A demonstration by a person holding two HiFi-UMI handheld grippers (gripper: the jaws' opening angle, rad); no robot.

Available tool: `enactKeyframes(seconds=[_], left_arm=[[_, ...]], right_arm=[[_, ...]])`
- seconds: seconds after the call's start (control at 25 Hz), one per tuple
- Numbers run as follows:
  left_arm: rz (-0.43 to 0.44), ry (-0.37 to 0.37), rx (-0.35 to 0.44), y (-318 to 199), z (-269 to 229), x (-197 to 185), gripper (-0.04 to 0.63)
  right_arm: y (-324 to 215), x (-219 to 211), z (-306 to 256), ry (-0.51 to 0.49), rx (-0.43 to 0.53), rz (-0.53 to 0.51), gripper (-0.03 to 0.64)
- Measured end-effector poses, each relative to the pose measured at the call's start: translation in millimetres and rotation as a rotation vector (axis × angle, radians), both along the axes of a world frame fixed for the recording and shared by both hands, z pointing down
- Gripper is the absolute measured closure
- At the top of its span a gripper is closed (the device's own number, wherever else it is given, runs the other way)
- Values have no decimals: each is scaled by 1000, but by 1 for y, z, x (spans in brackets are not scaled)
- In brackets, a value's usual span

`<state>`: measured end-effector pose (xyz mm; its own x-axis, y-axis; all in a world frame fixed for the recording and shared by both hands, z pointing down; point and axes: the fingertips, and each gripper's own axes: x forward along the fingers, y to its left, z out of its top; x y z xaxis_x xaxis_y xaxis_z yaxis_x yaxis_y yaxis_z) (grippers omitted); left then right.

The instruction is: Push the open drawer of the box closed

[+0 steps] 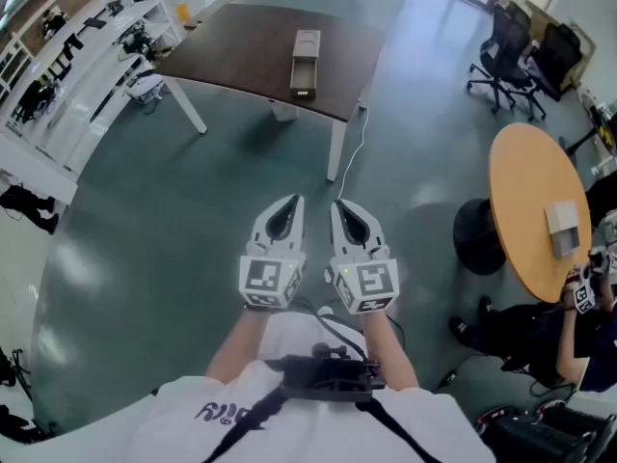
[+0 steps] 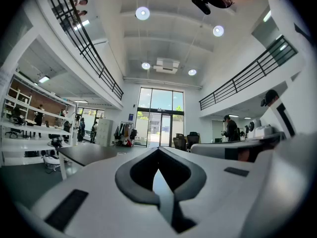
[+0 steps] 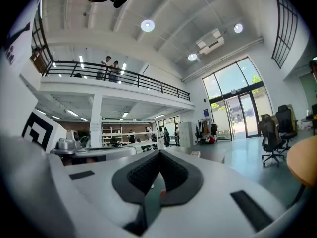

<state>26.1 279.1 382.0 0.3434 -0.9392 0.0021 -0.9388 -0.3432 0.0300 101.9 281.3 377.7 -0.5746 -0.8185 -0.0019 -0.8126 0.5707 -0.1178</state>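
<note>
Head view, looking steeply down. The left hand-held gripper (image 1: 295,201) and the right hand-held gripper (image 1: 340,204) are held side by side close in front of the person's body, over the grey-green floor (image 1: 174,220), each with its marker cube toward the wearer and its jaws pointing ahead. In the left gripper view, the left hand-held gripper (image 2: 158,150) has its jaws together at the tips, with nothing between them; only floor shows through the gap behind the tips. In the right gripper view, the right hand-held gripper (image 3: 159,152) is likewise brought fully together and empty. The box (image 1: 307,42) lies on the dark surface (image 1: 236,51) at the top of the head view, well apart from both grippers and roughly straight ahead of them. Its drawer (image 1: 303,75) stands pulled out toward the near edge of that surface, with the dark interior exposed. Neither gripper touches the box or the surface. The edge of the dark surface (image 2: 89,153) also appears low at the left of the left gripper view. To the right stands a round wooden surface (image 1: 525,186) carrying a second small box (image 1: 562,228), with another person (image 1: 564,331) seated beside it. Office chairs (image 1: 511,56) stand at upper right.
</note>
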Motion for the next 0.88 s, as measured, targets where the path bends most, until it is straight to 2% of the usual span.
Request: enactKeyframes(seconds=[0.12,0.32,0.56,0.68,0.88], left_arm=[[-31,20,-38,2,5,-4,586],[-45,-6,-27,0,2,-13,586],[-41,15,-55,-29,23,-43,586],[-24,42,-56,-58,30,-55,586],[55,48,-36,-104,19,-65,586]], right_arm=[[4,0,6,-15,-20,-25,612],[-3,-16,2,-23,-8,-58,612],[-37,-33,16,-33,-41,-21,612],[-62,-41,19,-19,-43,10,612],[-102,-60,11,-12,-44,74,612]])
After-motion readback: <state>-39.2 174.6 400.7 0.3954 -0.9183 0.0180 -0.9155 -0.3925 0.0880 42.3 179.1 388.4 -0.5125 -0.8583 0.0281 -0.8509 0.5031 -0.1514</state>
